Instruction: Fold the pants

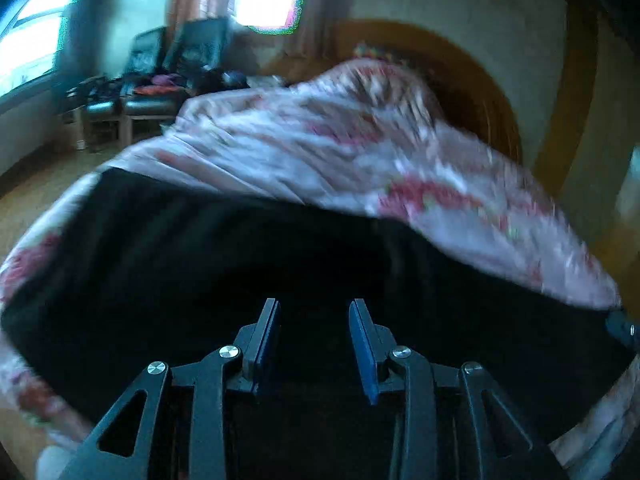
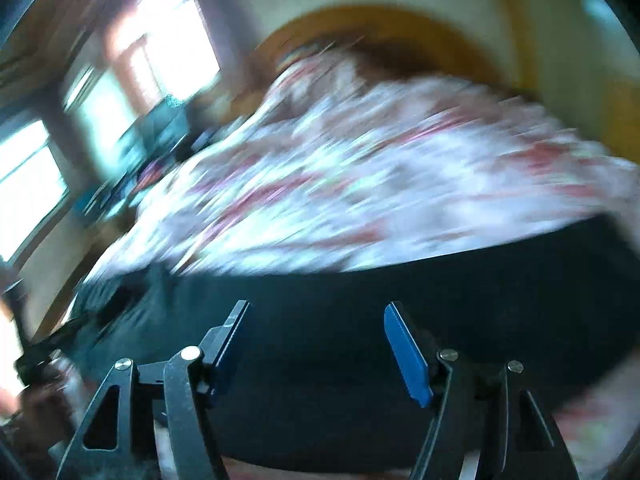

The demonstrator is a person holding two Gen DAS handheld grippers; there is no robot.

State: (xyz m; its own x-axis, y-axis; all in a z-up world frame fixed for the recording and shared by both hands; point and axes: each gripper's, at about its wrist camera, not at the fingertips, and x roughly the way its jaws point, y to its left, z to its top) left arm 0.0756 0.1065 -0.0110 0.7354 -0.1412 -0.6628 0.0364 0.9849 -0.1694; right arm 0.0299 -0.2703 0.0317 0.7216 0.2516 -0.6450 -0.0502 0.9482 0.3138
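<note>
Since both your left gripper (image 1: 314,320) and right gripper (image 2: 316,322) are open and holding nothing over the black pants (image 1: 200,248) lying on the flowery bed (image 1: 320,132), you are likely between folds, so grab an edge next.

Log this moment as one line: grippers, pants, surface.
left gripper: open, empty | right gripper: open, empty | black pants: lying on floral bedspread, ungripped | view: motion-blurred
</note>
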